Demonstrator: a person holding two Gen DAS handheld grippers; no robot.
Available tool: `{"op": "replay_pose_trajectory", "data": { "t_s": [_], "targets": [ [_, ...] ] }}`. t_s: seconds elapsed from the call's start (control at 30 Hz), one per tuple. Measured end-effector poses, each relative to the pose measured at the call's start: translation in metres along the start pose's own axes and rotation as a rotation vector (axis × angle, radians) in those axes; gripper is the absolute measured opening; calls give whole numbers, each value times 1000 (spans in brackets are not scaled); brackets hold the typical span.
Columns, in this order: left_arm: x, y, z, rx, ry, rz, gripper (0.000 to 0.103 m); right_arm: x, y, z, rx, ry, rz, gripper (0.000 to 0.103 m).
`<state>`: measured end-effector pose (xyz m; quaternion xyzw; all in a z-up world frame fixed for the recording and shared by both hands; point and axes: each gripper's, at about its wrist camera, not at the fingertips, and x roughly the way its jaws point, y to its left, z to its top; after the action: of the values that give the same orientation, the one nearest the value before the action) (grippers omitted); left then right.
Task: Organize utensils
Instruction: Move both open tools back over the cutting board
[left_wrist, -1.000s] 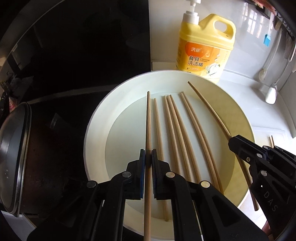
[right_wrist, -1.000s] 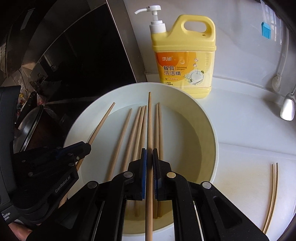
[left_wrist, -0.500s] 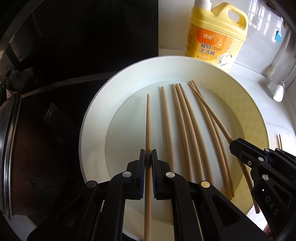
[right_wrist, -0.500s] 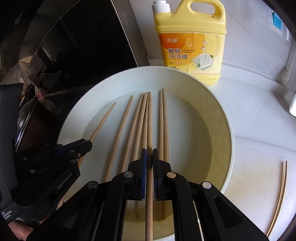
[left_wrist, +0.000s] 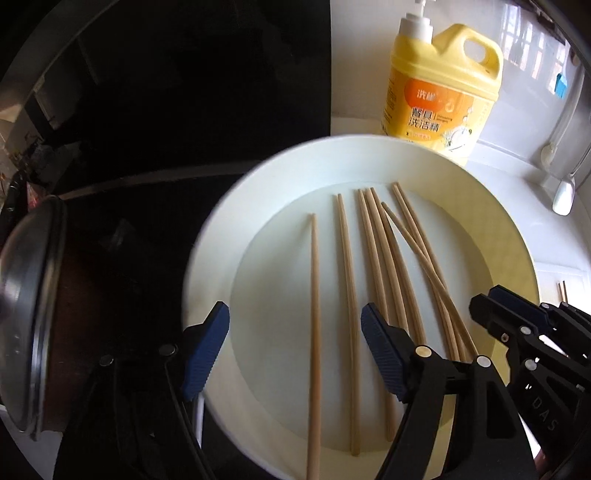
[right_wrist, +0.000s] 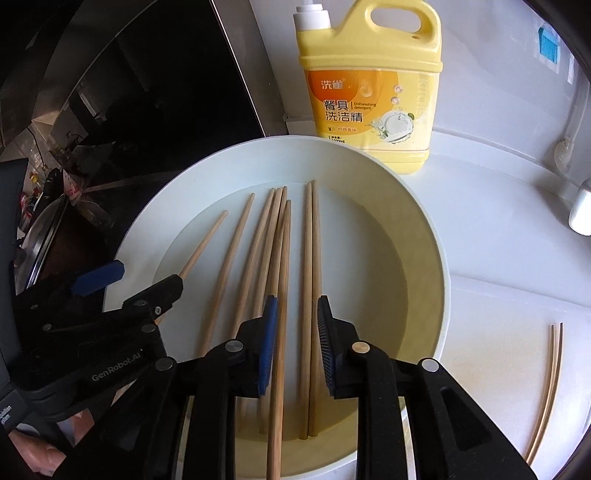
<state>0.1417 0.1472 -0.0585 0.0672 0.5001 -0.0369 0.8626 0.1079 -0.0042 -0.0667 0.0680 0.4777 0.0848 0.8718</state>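
- Lying in a shallow white bowl (left_wrist: 221, 236) at the centre of both views are the wooden chopsticks (right_wrist: 255, 254), seven of them, running roughly lengthwise toward the upper edge of the frame.
- Opening at this moment is the left tool (left_wrist: 295, 330); its blue pads (left_wrist: 205, 354) are standing wide apart at the lower centre of the left wrist view, with the leftmost chopstick (left_wrist: 314, 332) and its neighbour lying between them, neither one being pressed by a pad.
- Opening as well is the right tool (right_wrist: 295, 325), at the lower centre of the right wrist view; a narrow gap is showing between its pads, one chopstick (right_wrist: 282, 295) is running just beside the left pad and a pair (right_wrist: 310, 280) just beside the right pad, and no grip is being applied.
- Standing upright behind the bowl, at the upper right of both views, is a yellow detergent bottle (right_wrist: 373, 96) with a white pump.
- Resting on the white table (right_wrist: 498, 258), at the lower right of the right wrist view and well apart from the bowl, are two more chopsticks (right_wrist: 550, 384).
- Showing at the left edge of the left wrist view is a dark pan with a metal rim (left_wrist: 40, 314).
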Motion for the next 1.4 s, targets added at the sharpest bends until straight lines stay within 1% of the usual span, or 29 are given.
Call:
{"op": "replay_pose_trajectory", "data": {
  "t_s": [0.07,0.1,0.17,0.27,0.37,0.53,0.6,0.8,0.93,1.1,1.27,1.4],
  "targets": [
    [-5,4,-1,-13,5,9,75,-5,-2,-1,-3,-9,-8,30],
    [-8,5,-2,-22,6,13,79,-7,-3,-3,-5,-14,-12,32],
    [-12,10,-4,-45,8,18,84,-11,-5,-5,-9,-15,-11,33],
    [-17,16,-8,-72,10,20,85,-15,-7,-8,-14,-10,-7,35],
    [-20,20,-11,-89,24,27,87,-19,-10,-10,-12,-16,-4,42],
    [-26,22,-19,-112,40,13,87,-30,-15,-15,-14,-25,2,42],
    [-29,21,-22,-113,40,10,88,-35,-17,-18,-14,-28,3,45],
    [-38,16,-26,-117,38,3,89,-44,-21,-23,-14,-39,14,46],
    [-36,12,-23,-118,40,16,89,-45,-21,-24,-14,-41,30,47],
    [-43,14,-26,-125,36,29,89,-45,-22,-25,-17,-34,46,47],
    [-51,14,-29,-118,25,35,89,-49,-22,-28,-4,-41,49,48],
    [-53,14,-28,-92,14,22,89,-56,-24,-33,19,-55,34,49]
  ]
}}
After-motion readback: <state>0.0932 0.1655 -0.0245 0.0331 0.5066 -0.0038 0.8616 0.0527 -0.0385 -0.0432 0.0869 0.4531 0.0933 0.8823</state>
